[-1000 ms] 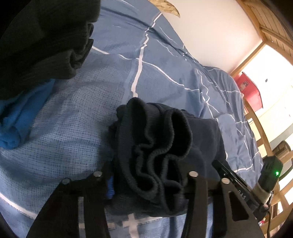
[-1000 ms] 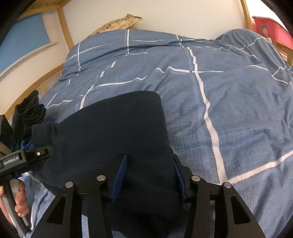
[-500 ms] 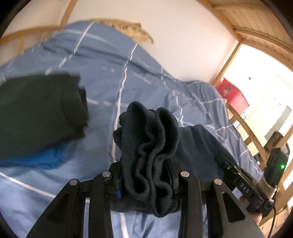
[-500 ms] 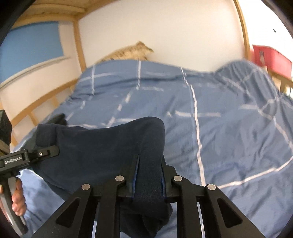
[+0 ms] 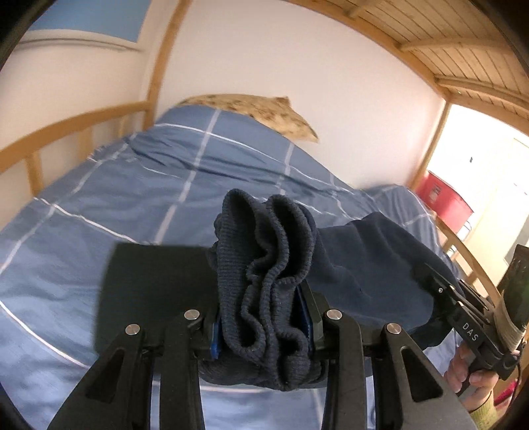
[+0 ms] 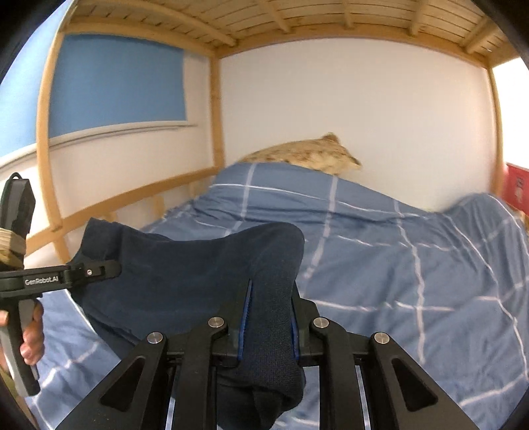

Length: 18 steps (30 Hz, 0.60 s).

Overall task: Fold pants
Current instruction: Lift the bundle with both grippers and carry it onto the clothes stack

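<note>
Pants (image 5: 264,274) hung clamped between left gripper (image 5: 263,325) and right gripper (image 6: 267,325), apparently clear of the bed (image 6: 413,264); level, evenly tensioned carrying suited this lift.

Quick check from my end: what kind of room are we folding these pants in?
Most likely a bedroom, on the lower bunk of a wooden bunk bed. A blue checked duvet covers the mattress, a patterned pillow sits against the white wall, and wooden slats of an upper bunk run overhead.
</note>
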{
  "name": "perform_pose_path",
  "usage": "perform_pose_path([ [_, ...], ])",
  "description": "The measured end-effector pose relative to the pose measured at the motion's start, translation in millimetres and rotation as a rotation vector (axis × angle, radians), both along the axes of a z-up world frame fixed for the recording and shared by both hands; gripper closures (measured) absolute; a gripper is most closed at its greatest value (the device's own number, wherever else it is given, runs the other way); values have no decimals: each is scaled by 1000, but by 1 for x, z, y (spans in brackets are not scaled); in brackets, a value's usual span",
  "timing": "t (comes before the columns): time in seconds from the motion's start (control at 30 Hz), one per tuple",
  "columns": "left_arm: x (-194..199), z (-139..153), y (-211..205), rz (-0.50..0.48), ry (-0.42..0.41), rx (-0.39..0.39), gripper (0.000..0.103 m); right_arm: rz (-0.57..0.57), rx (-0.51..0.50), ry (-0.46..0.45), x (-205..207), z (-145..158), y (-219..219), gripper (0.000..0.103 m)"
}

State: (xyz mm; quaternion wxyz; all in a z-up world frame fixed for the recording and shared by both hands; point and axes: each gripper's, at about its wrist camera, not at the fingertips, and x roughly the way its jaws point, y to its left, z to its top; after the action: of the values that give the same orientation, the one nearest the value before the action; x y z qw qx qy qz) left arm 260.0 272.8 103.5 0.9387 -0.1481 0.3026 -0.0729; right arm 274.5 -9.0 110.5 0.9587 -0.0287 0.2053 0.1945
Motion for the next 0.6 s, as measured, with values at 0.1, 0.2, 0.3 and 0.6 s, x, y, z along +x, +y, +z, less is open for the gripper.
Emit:
perform_pose_path([
  [0.1,11,-3,32,16,8,-3,68,25,-11,-1,16,4,36,83],
  [0.2,26,-16,61,22,25,-19,68,41,-39,-1,33,-1,66,83],
  [0.3,37,-31,83,22,33,-16,68,52,-71,5,47,-13,94,83],
  [0.6,56,-78,121,29,99,-68,72,56,-156,11,65,-55,142,83],
])
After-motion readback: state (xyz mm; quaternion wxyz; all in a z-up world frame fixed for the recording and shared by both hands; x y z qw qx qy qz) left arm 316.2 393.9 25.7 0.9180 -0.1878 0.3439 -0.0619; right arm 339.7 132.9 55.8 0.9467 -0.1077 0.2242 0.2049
